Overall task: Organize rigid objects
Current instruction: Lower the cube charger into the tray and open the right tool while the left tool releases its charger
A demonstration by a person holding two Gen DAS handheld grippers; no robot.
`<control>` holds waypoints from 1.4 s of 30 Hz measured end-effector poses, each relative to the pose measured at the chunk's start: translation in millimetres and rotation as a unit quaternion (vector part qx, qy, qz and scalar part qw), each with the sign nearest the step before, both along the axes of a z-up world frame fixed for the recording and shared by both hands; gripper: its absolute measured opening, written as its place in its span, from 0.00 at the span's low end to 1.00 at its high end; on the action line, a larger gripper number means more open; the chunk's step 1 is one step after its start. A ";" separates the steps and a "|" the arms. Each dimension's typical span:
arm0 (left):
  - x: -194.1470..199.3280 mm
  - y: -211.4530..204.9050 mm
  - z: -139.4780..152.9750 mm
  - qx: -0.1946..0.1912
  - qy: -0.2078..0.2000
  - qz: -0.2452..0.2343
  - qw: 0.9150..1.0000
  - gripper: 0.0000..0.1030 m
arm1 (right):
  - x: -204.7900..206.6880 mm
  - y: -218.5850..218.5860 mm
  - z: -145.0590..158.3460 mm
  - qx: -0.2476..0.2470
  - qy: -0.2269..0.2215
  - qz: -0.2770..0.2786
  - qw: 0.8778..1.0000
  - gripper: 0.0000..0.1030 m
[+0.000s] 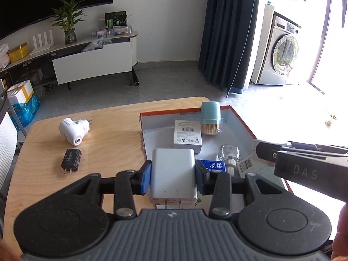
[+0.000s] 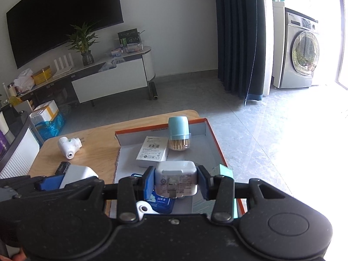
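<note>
A: What has the left gripper [image 1: 173, 177] got?
B: It's clenched on a tall white charger [image 1: 173, 174], blue pads [image 1: 146, 179] pressed to both its sides, prongs facing back at the camera

A: And the right gripper [image 2: 176, 183]?
B: Clamped on a squat white adapter [image 2: 177, 179], label side towards the lens. It hangs over the near end of the box [image 2: 204, 120]

A: What lies ahead of the left claw?
B: Just beyond it, inside the box [image 1: 241, 117], a flat white carton [image 1: 188, 136], and past that an upright toothpick jar [image 1: 211, 117] with a teal cap. A blue pack [image 1: 214, 166] and a clear bottle [image 1: 229, 154] sit just right of the charger

A: Anything outside the box?
B: Left of the claw, on the wooden table [image 1: 113, 134], a black plug [image 1: 71, 159] lying flat and, further off, a white plug-in [image 1: 74, 130] on its side

A: Are the two grippers close?
B: Side by side, the right one showing at the left view's right edge
</note>
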State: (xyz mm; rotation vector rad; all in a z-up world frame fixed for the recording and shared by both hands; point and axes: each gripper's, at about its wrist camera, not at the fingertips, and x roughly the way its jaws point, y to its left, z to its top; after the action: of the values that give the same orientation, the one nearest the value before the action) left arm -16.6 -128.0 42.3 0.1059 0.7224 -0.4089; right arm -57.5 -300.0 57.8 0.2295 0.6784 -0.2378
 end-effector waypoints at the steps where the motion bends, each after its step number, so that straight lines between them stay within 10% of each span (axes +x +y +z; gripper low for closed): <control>1: 0.4 -1.3 -0.1 0.000 0.000 -0.001 1.000 0.40 | 0.6 -1.0 0.1 0.000 0.000 -0.001 1.000 0.50; 42: 33.4 -37.4 -15.0 0.007 0.022 -0.028 0.999 0.40 | 51.0 -34.0 -13.6 -0.001 0.024 0.002 1.000 0.50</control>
State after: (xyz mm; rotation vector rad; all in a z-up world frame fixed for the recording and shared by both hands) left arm 16.8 -165.5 27.3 0.1303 0.7676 -0.4601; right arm -6.5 -334.0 44.2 0.2205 0.7267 -0.2409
